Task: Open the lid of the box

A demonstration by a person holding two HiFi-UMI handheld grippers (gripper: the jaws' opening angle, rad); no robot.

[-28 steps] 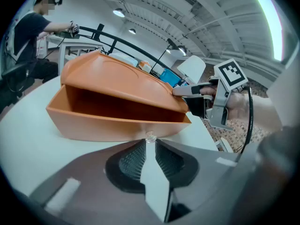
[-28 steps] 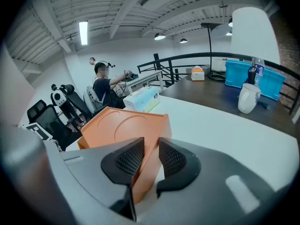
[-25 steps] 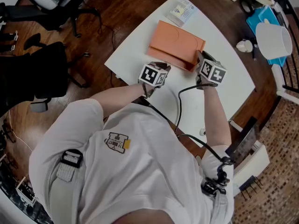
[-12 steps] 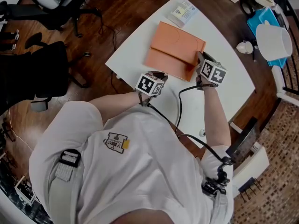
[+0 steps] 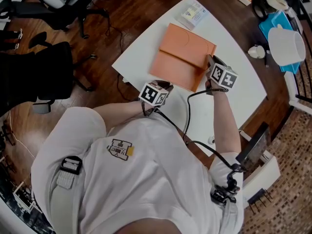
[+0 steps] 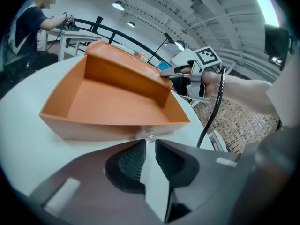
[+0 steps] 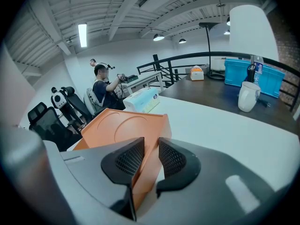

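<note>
An orange box [image 5: 189, 44] lies on the white table [image 5: 234, 101]. Its top shows a round embossing [image 7: 124, 128]. An open orange inner tray [image 5: 174, 71] sticks out of its near side, and its hollow inside [image 6: 108, 102] faces up. My left gripper [image 5: 165, 85] is at the tray's front wall. Its pads [image 6: 133, 158] pinch a pale thin tab there, by a small clear bead. My right gripper [image 5: 208, 60] is shut on the box's right near corner. The orange wall runs between its pads [image 7: 173, 158]. That gripper also shows beyond the tray [image 6: 176, 76].
A tissue pack [image 5: 191, 12] lies at the table's far corner. A white mug [image 5: 255, 49] and a blue bin with a white bucket [image 5: 287, 43] stand on the dark counter to the right. Black chairs [image 5: 44, 77] stand left. A cable [image 5: 187, 111] crosses the near table.
My left gripper has drawn back toward the person, and the tray has slid further out of the box. My right gripper has kept its place on the box corner.
</note>
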